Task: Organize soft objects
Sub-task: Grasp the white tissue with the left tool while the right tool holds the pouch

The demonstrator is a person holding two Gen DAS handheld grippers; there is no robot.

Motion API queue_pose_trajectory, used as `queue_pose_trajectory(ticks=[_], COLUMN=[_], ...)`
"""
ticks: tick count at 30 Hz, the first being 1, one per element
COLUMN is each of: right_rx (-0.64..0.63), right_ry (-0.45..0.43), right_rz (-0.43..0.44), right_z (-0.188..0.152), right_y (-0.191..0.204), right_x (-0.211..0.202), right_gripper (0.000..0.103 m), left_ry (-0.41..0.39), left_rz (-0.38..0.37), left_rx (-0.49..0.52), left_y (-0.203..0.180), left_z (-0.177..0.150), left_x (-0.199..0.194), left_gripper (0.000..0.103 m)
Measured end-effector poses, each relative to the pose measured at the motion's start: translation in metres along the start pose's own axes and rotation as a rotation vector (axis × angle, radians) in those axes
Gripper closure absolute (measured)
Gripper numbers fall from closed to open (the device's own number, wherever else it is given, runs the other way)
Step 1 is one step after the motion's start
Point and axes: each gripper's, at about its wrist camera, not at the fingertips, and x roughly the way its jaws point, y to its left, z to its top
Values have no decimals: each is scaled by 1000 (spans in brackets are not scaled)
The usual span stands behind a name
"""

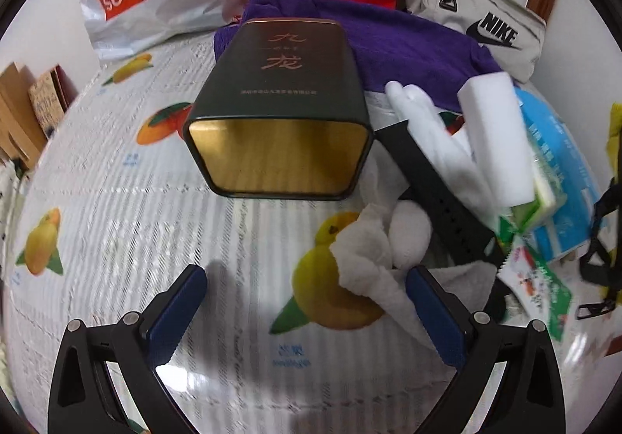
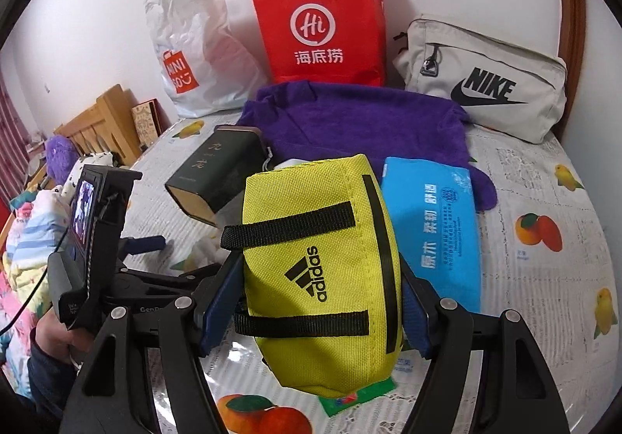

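Shopping bags: two, a red paper bag (image 2: 317,26) and a white plastic bag (image 2: 194,45).
Zip pouches: two, a yellow pouch (image 2: 318,271) and a grey pouch (image 2: 486,84).
Tins: one dark tin (image 1: 278,111), lying on its side with its open end toward the left wrist camera.
Towels: one purple towel (image 2: 357,119).
Tissue packs: one blue pack (image 2: 431,228).
Foam blocks: one white block (image 1: 497,135).
Black straps: one strap (image 1: 439,197).
White cloths: crumpled white cloth (image 1: 369,259); the number of separate pieces cannot be told.
Small green packets: one green packet (image 1: 536,278) seen clearly; others beside it are too jumbled to count.
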Motion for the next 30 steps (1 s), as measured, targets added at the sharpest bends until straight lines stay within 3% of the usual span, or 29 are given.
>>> queue_pose_trajectory(ticks=[2, 5, 7, 8, 10, 11, 16, 30], right_rx=[6, 20, 26, 30, 41, 46, 60, 88], right_ry=[6, 14, 17, 17, 16, 13, 5, -27], right_rz=[1, 7, -3, -5, -6, -5, -3, 30], right_z=[0, -2, -2, -2, -2, -2, -5, 1], right_y=[-4, -10, -13, -14, -18, -20, -23, -30], right_x=[1, 0, 0, 0, -2, -2, -7, -34], right_gripper=[31, 31, 31, 31, 31, 31, 31, 31], left_ry=[-16, -47, -60, -64, -67, -66, -70, -131], left_rz=[7, -4, -15, -20, -47, -66, -70, -44], left_rx=[10, 25, 40, 49, 55, 55, 51, 1], left_y=[2, 5, 6, 7, 10, 12, 16, 33], left_z=[0, -1, 0, 0, -1, -2, -9, -2], left_x=[0, -4, -7, -9, -12, -13, -18, -62], left_gripper=[2, 19, 41, 48, 74, 78, 85, 86])
